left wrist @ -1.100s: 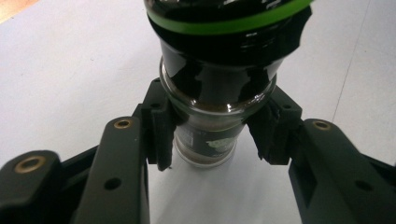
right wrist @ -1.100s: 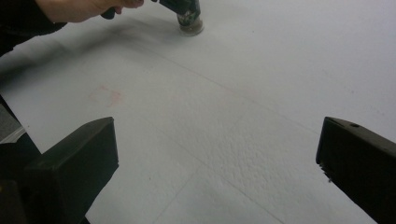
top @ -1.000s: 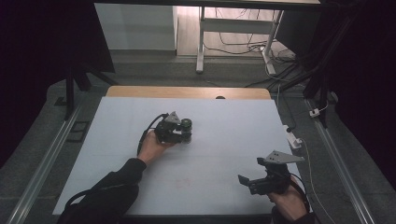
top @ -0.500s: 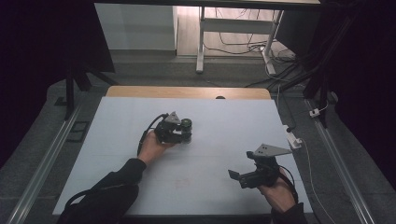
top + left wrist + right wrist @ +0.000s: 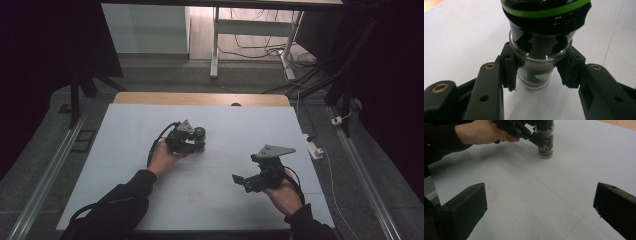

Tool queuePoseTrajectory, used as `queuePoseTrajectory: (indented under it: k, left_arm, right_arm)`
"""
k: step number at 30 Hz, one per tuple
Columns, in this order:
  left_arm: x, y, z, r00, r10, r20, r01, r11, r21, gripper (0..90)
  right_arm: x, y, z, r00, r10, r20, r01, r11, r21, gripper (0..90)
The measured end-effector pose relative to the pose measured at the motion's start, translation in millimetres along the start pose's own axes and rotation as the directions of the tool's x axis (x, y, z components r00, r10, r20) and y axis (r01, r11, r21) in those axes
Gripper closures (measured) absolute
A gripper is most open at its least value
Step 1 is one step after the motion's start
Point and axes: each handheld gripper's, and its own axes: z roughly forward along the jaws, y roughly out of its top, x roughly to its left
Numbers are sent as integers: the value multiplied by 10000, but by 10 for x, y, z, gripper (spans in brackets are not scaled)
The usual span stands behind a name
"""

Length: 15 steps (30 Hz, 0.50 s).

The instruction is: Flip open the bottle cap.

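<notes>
The left gripper (image 5: 537, 72) has its two black jaws clamped on the glass body of a small jar (image 5: 536, 62), one pad pressed against each side just under the shoulder, below a black cap ringed with a green band. The jar stands upright on the white table sheet (image 5: 230, 130), a little left of the table's middle, with dark contents and a small label near its base. The person's left hand (image 5: 162, 157) grips the tool from the near side. The right gripper (image 5: 245, 180) hovers well apart, toward the near right of the sheet, its jaws spread wide with nothing between them, pointed toward the jar (image 5: 545, 141).
</notes>
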Motion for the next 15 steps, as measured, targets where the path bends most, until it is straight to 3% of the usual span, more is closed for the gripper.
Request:
queuePoseTrajectory:
  k: [15]
  left_arm:
    - [6,-8,3,10000,35,30,-35,10000,-53,537]
  right_arm:
    - [-8,229,330,9995,-164,255,163,9999,42,0]
